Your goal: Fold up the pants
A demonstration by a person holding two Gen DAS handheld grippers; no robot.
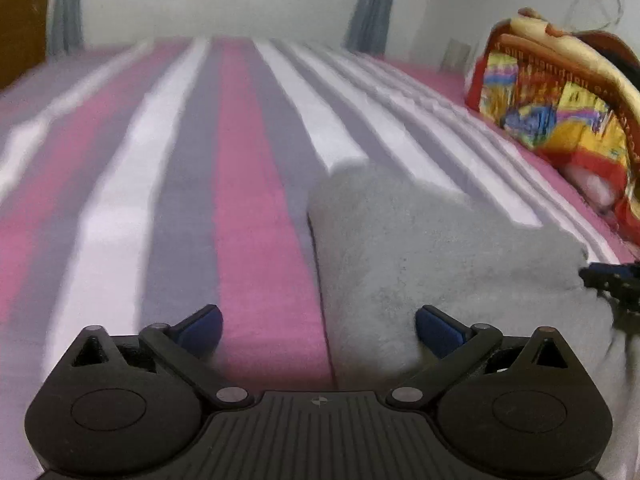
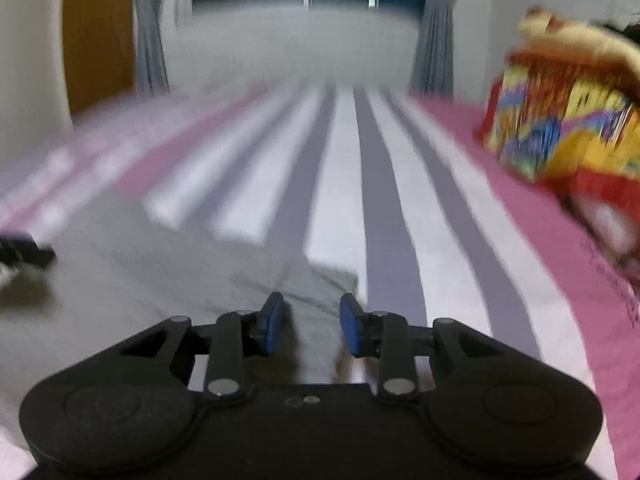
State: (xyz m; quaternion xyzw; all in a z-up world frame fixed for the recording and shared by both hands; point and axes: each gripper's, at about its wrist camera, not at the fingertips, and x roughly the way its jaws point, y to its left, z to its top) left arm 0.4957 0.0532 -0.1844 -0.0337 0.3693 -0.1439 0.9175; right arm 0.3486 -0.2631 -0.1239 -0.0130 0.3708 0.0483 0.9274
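Left wrist: both tongs (image 1: 319,330) (image 2: 312,326) apart, empty, over grey pants (image 1: 420,248) on striped bedsheet (image 1: 248,200).

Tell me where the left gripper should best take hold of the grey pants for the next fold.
Probably the long left edge of the grey pants, where it lies raised on the striped bedsheet. The open left gripper already straddles that edge; come in low from the pink stripe side.
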